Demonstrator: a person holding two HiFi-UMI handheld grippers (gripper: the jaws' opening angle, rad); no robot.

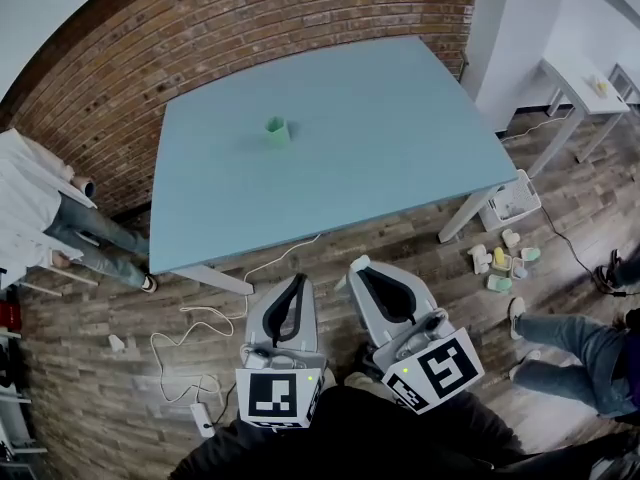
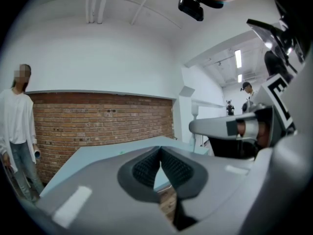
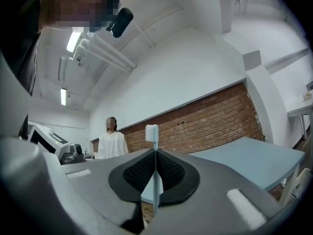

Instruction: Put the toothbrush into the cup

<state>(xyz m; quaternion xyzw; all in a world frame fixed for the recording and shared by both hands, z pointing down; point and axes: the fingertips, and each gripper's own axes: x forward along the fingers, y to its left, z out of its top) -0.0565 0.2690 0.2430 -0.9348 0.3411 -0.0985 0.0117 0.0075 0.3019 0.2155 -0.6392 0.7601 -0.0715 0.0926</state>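
A small green cup [image 1: 276, 131] stands upright on the pale blue table [image 1: 400, 148], towards its far left. Both grippers hang over the wooden floor in front of the table's near edge, well short of the cup. My right gripper [image 1: 357, 266] [image 3: 155, 153] is shut on a white toothbrush [image 3: 152, 132]. The brush stands upright between the pads with its bristle head above the jaws. My left gripper [image 1: 297, 280] [image 2: 160, 153] is shut, tips touching, with nothing in it.
A person in white [image 1: 40, 208] stands at the table's left by the brick wall [image 1: 250, 18]. A white cable and power strip [image 1: 203, 415] lie on the floor. A white bin [image 1: 512, 200], several small cups [image 1: 500, 260] and another person's legs [image 1: 570, 348] are at the right.
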